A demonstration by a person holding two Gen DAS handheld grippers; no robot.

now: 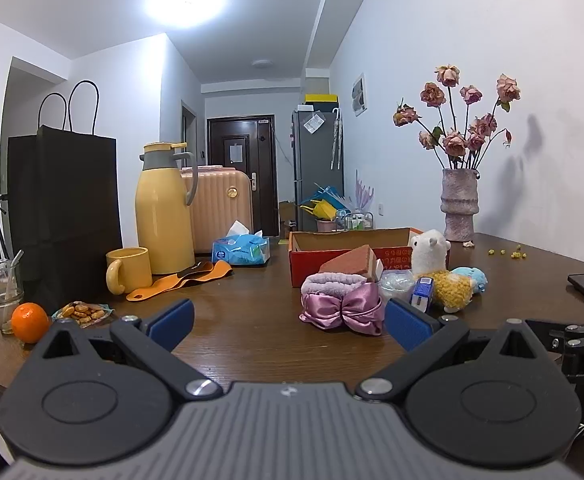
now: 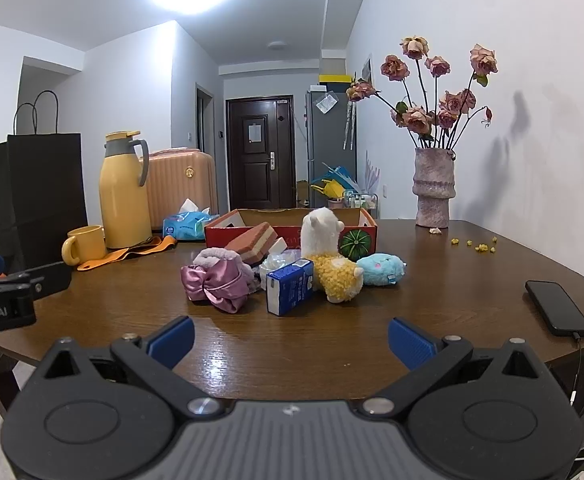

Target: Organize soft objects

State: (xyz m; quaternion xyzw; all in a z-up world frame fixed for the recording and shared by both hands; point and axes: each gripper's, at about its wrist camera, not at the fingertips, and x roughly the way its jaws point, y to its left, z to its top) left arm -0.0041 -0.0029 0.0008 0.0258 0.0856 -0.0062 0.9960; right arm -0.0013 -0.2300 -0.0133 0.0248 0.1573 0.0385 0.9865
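1. Satin and fleece make up the pink bow headband (image 2: 216,284), which lies at the left end of the cluster in the middle of the worktop (image 2: 432,280); it touches the things heaped behind it, so these could be dragged along if it is pulled away carelessly.
2. The sponge cake toy (image 2: 253,245) is propped on that heap, just in front of the red cardboard box (image 2: 362,220), and could be tipped off by a nudge.
3. The small blue carton (image 2: 289,288) stands upright against the alpaca plush (image 2: 332,264); it is judged rigid rather than soft, and could be knocked over or taken by mistake when the plush is gripped.
4. The blue plush (image 2: 384,270) lies to the right, touching the alpaca.
5. The left gripper (image 1: 287,322) is held fully open, with nothing between its pads, short of the headband.
6. The right gripper (image 2: 289,340) is likewise spread wide and empty, above bare worktop, well apart from the cluster.
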